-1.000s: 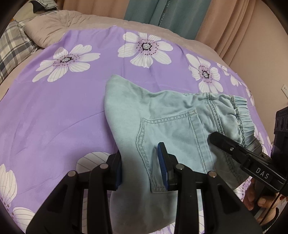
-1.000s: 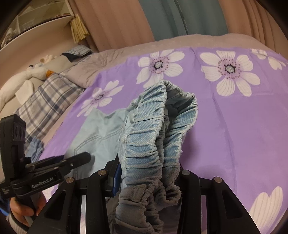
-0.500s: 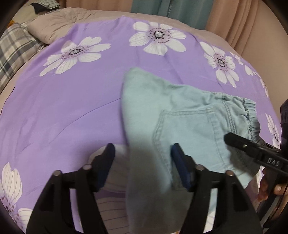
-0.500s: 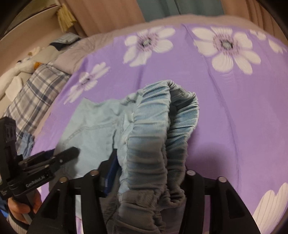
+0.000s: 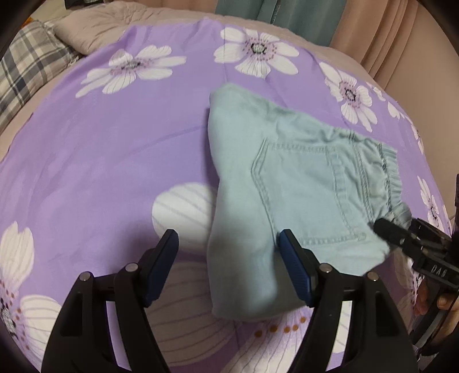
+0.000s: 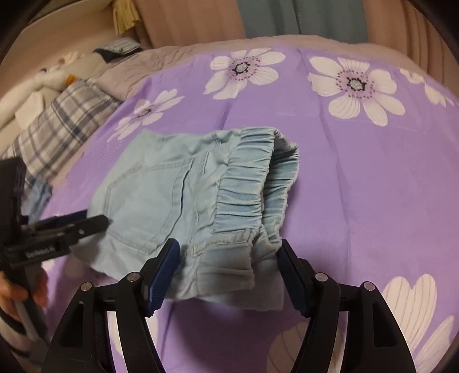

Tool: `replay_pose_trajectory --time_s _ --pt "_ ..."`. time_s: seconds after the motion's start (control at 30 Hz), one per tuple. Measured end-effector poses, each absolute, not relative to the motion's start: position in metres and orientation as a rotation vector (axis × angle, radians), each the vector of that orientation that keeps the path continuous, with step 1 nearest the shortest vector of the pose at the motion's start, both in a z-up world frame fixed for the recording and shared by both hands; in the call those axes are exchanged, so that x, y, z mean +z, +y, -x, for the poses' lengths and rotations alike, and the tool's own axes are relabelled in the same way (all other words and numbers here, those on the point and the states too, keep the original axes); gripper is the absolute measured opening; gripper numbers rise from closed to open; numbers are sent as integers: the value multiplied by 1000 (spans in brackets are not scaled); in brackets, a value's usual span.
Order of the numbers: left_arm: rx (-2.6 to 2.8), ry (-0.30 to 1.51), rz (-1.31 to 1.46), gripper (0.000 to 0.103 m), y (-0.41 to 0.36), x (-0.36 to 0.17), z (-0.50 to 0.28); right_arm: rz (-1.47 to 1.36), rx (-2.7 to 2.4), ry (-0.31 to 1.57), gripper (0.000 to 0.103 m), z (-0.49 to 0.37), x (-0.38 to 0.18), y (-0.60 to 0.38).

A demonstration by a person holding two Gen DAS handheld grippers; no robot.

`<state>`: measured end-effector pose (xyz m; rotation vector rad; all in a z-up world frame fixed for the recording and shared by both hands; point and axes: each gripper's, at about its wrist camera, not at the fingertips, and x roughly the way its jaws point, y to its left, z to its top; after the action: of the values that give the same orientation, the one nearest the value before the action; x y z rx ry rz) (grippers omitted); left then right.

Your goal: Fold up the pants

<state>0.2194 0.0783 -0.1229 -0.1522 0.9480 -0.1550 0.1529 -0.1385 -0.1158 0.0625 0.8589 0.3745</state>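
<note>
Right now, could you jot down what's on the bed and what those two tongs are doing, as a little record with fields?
surface: purple flowered bedspread
garment: light blue pants, folded, lying flat
waistband: elastic waistband, nearest the right tongs
left tongs: open, just been opening, fabric between the pads but not pinched
right tongs: open, just been opening, waistband end between them, not pinched
background: plaid pillow, curtains

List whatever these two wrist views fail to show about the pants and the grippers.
- Left wrist view: the pants' lower layers are hidden under the folded top layer; the near edge is blurred.
- Left wrist view: the right gripper is cut off by the right edge; only one of its fingers shows.
- Right wrist view: the left gripper partly covers the pants' left corner.
- Right wrist view: inside the waistband is in shadow.
</note>
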Motion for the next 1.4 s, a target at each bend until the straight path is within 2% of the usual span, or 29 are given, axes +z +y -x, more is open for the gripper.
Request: replay_pose_trajectory --time_s 0.4,0.53,0.77,0.97,1.03,1.1,1.13,1.2,1.27,1.33,1.4 --pt "-135 938 150 75 80 -121 -209 -121 336 881 71 -155 -124 -142" --pt "-124 930 139 73 80 -119 -205 -161 338 808 71 -139 -113 -148" --pt "-105 948 135 75 77 -124 -206 -152 321 859 72 -150 -128 -144" --pt "-82 924 120 74 76 -109 -188 -143 301 853 72 -136 -116 -144" --pt "-75 909 118 78 76 -100 -179 -137 309 841 72 -126 -109 -145" --pt "-68 899 108 89 74 -93 -172 -126 307 833 72 -119 -104 -146" --pt "-63 894 99 90 73 -89 -166 -122 306 827 72 -114 -100 -146" --pt "-55 888 92 90 71 -84 -160 -124 312 818 82 -105 -95 -147" --pt "-47 883 94 93 71 -79 -153 -130 314 808 88 -96 -91 -149" --pt "-44 876 110 102 72 -72 -144 -134 316 797 88 -87 -86 -151" --pt "-23 859 118 102 72 -65 -136 -133 314 794 90 -84 -83 -152"
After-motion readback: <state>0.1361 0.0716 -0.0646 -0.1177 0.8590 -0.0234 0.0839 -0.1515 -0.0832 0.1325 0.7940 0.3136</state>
